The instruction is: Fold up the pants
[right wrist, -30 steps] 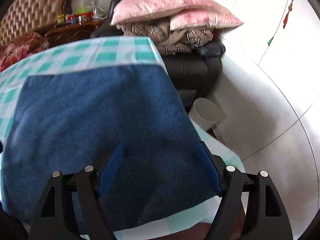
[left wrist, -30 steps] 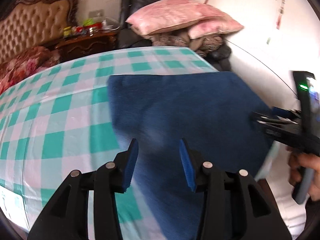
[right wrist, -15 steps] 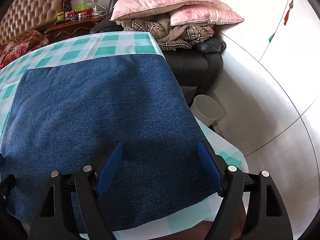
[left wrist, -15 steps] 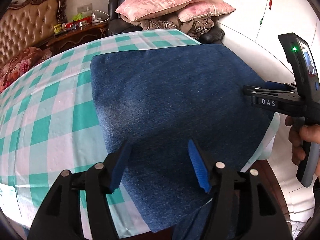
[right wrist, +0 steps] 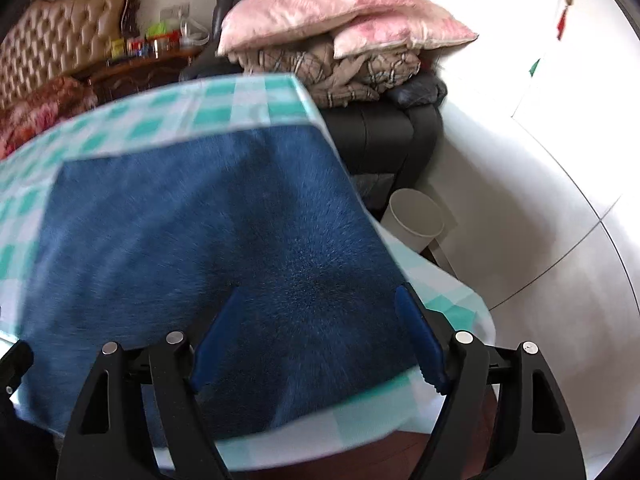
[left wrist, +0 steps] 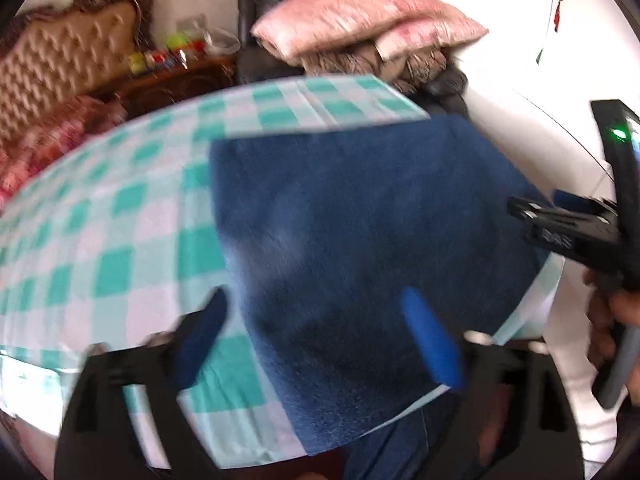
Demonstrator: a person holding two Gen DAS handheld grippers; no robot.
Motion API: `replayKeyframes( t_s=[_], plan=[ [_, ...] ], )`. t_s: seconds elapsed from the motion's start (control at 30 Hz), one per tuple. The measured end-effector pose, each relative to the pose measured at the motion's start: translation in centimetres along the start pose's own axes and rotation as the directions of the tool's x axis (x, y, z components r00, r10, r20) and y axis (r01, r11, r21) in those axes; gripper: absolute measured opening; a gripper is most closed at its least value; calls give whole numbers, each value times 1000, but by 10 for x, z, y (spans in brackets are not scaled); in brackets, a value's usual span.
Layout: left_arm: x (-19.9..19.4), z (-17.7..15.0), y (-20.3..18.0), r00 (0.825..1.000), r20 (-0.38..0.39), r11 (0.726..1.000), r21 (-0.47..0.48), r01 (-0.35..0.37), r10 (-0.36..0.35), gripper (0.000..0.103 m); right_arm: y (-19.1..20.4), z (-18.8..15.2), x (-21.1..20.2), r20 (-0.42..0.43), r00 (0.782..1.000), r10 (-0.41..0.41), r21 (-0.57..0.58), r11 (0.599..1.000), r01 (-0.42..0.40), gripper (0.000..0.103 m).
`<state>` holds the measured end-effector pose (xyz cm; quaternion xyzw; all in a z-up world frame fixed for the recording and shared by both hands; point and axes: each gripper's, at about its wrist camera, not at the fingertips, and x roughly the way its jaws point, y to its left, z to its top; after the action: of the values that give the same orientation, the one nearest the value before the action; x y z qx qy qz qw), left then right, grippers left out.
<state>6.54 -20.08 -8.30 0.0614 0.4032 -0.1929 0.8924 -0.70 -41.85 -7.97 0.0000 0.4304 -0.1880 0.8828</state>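
Note:
Dark blue denim pants (left wrist: 360,220) lie flat as a folded slab on a table with a teal and white checked cloth (left wrist: 120,208). They also fill the right wrist view (right wrist: 208,232). My left gripper (left wrist: 320,332) is open and empty, hovering over the pants' near left edge. My right gripper (right wrist: 316,340) is open and empty over the near right part of the pants. It also shows from the side in the left wrist view (left wrist: 560,228). Both views are motion-blurred.
A black sofa (right wrist: 384,132) piled with pink pillows (right wrist: 320,12) and blankets stands behind the table. A white bin (right wrist: 416,216) sits on the floor to the right. A tufted headboard (left wrist: 64,60) and a cluttered wooden stand (left wrist: 172,76) are at the back left.
My left gripper's jaws have opened wider and its view has swung, blurring it. My right gripper stays open and has shifted slightly over the pants.

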Motion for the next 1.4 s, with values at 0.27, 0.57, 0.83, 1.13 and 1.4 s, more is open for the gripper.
replayKeyframes(
  t_s=[0.27, 0.57, 0.83, 1.13, 1.4],
  plan=[
    [-30, 22, -16, 993, 4, 992, -48, 119, -118, 101, -19, -3, -55, 38, 999, -2, 58, 998, 0, 77],
    [-43, 26, -36, 992, 25, 992, -16, 126, -125, 101, -26, -7, -63, 42, 999, -1, 69, 998, -2, 77],
    [-42, 25, -36, 993, 12, 993, -14, 120, -120, 101, -28, -9, -64, 42, 999, 7, 69, 998, -10, 77],
    [-39, 25, -39, 992, 8, 992, -14, 125, -125, 101, -30, -10, -63, 40, 999, 8, 75, 997, -11, 77],
    [-32, 27, -44, 983, 12, 983, -13, 184, -184, 101, -36, -11, -58, 26, 1000, 8, 94, 996, -10, 77]
  ],
)
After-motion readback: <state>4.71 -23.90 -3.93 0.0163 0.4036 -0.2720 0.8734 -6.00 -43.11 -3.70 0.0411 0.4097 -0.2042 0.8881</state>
